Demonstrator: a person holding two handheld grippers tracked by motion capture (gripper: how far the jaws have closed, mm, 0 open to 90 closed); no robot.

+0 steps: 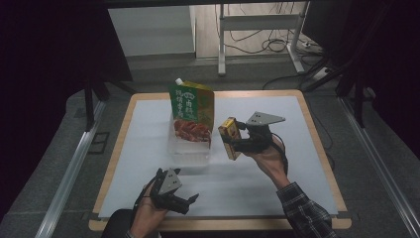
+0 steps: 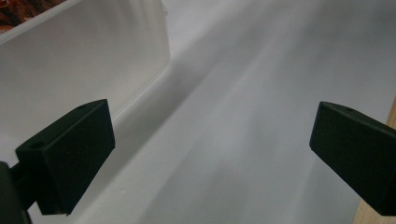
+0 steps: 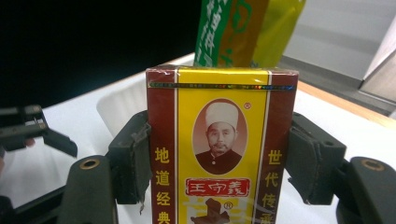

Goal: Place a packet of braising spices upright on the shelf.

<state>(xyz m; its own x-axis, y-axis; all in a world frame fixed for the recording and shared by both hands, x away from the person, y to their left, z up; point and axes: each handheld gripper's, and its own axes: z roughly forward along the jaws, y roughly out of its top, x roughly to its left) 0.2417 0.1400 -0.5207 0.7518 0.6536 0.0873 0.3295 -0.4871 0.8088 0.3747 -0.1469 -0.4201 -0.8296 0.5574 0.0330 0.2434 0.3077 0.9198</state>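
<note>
the right gripper [image 1: 236, 140] is clamped on a yellow and maroon box [image 3: 220, 149], both pads pressed flat against its long sides, and the box is held off the table, tilted, just beside the right wall of the clear tub [image 1: 190, 147] near the middle of the white mat [image 1: 297, 173]. a green and yellow pouch [image 1: 192, 105] is stood upright in the tub's far end. the left gripper [image 1: 173, 196] is held low at the near edge of the mat, its jaws wide apart and nothing between them. for the step to be done well, the box should be carried over the tub's open near part, kept clear of the pouch, and lowered level before the grip is eased
</note>
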